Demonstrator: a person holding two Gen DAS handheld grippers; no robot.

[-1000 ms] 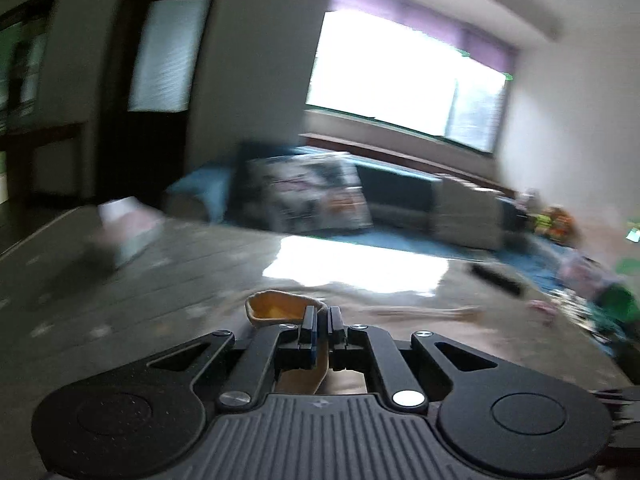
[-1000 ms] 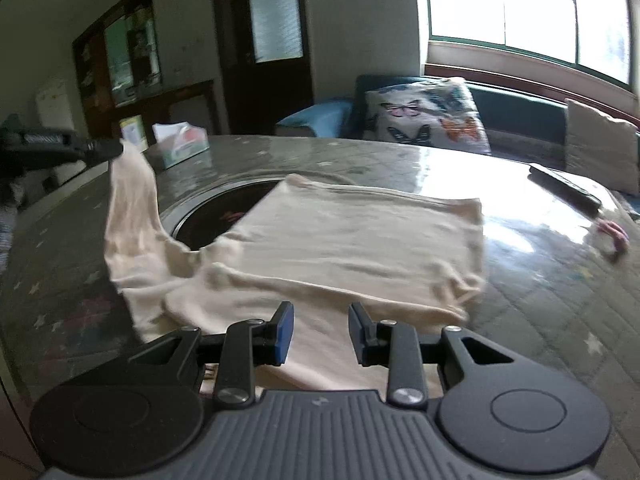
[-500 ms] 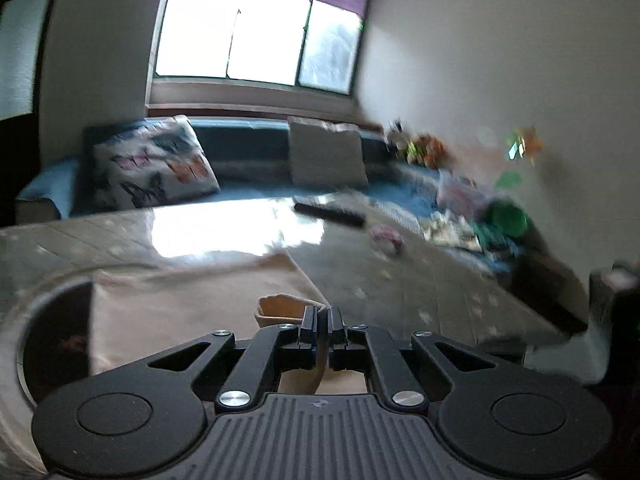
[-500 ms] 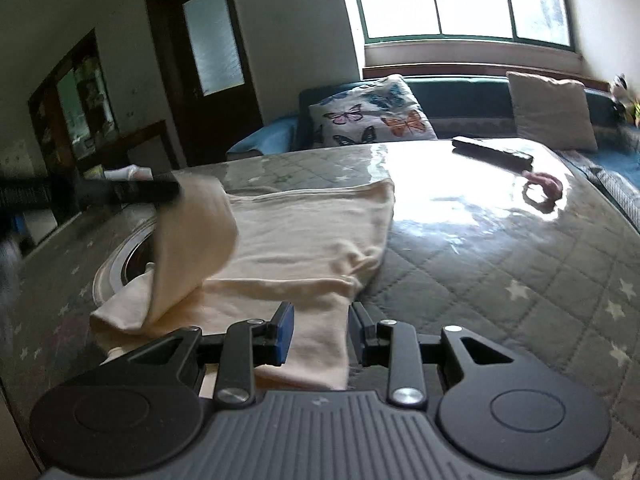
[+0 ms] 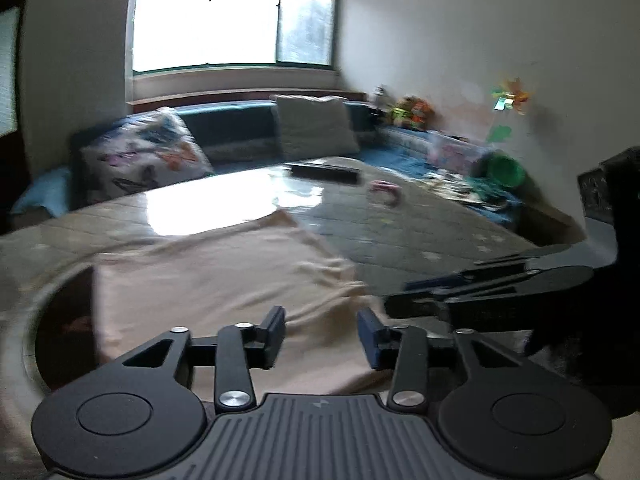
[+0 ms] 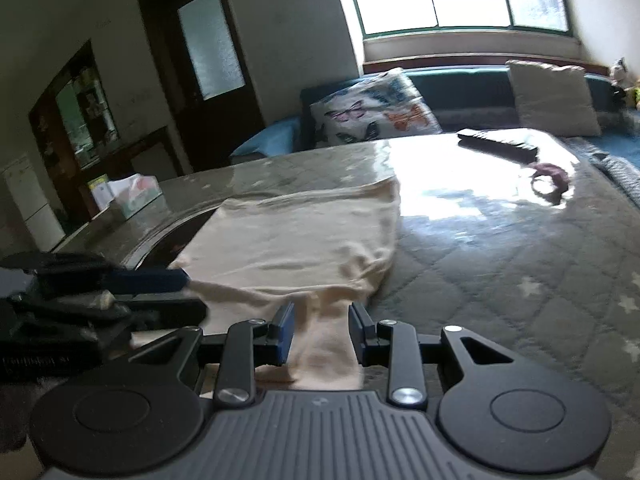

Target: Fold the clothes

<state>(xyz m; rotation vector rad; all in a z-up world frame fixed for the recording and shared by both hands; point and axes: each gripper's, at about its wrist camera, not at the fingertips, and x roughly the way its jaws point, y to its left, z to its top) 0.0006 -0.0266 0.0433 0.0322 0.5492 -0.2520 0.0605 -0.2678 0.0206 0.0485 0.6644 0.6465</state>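
Both tongs, left (image 5: 321, 338) and right (image 6: 320, 336), gape apart over soft, rumpled cream cloth (image 6: 304, 236) (quilted tabletop (image 6: 500, 280) beneath).

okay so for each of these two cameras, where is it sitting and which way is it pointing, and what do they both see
Left wrist: behind the open left tool, low over the cream garment, facing the window and right wall; the right tool enters from the right.
Right wrist: behind the open right tool, over the garment's near edge, facing the door and sofa; the left tool enters from the left.
Shared: garment, butterfly cushion, remote, window.
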